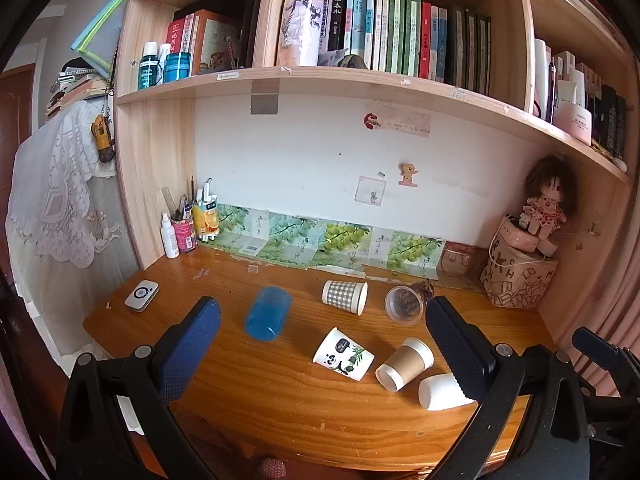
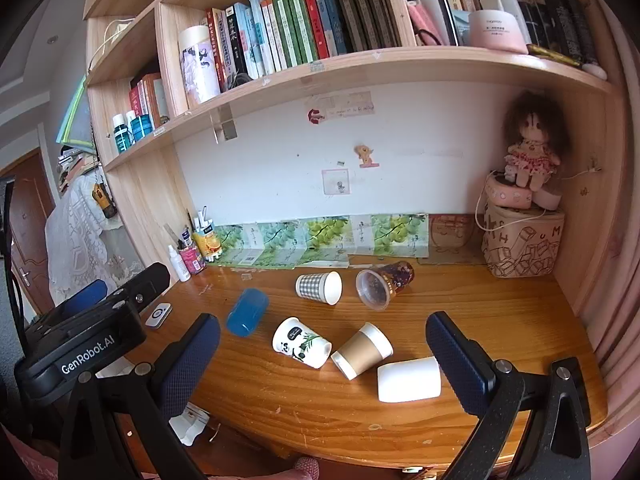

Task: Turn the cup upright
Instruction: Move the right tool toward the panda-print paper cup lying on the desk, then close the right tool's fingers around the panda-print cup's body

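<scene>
Cups [image 1: 345, 354] are all seen lying sideways on the worktop [image 1: 280, 392]; none is righted. Both tongs [image 1: 322, 344] [image 2: 322, 350] are held spread, empty.

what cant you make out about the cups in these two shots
- Plain white cup: in the left wrist view, its right end sits behind the left gripper's finger.
- Clear plastic cup: dark contents too small to identify in either view.
- Book spines: text too small to read.
</scene>
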